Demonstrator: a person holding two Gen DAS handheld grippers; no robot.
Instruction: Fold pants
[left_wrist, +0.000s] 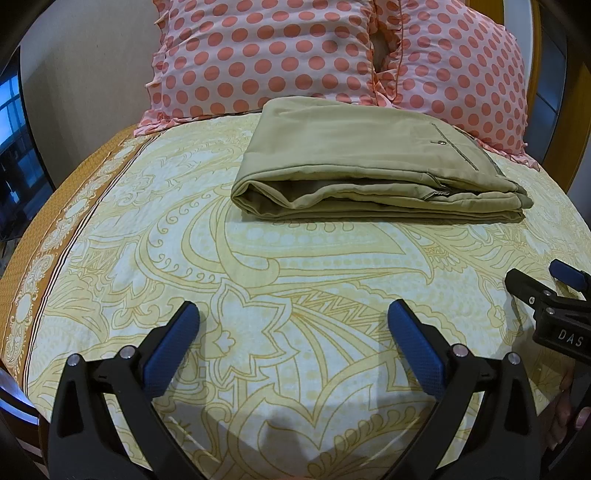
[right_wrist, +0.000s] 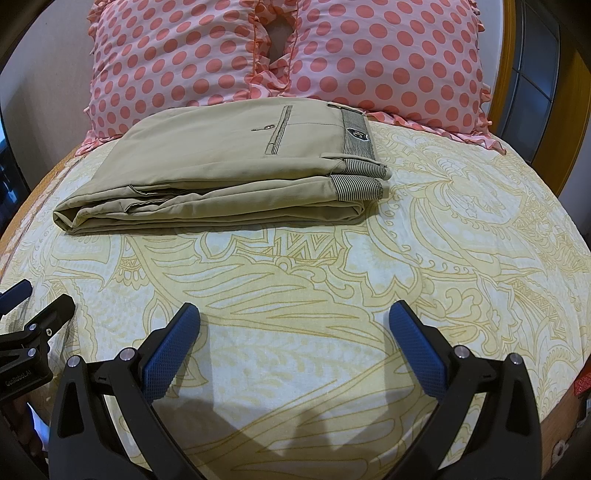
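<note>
Khaki pants (left_wrist: 369, 162) lie folded in a flat stack on the bed, just in front of the pillows; they also show in the right wrist view (right_wrist: 221, 166), with a striped waistband at the right end. My left gripper (left_wrist: 293, 314) is open and empty, low over the sheet, well short of the pants. My right gripper (right_wrist: 295, 314) is open and empty, also short of the pants. The right gripper's fingers (left_wrist: 524, 284) show at the right edge of the left view. The left gripper's fingers (right_wrist: 55, 306) show at the left edge of the right view.
The bed sheet (left_wrist: 258, 258) is cream with a yellow paisley print and an orange border on the left. Two pink pillows with coral dots (left_wrist: 266, 55) (right_wrist: 388, 55) lean at the head of the bed. A wooden headboard (right_wrist: 506, 74) stands behind on the right.
</note>
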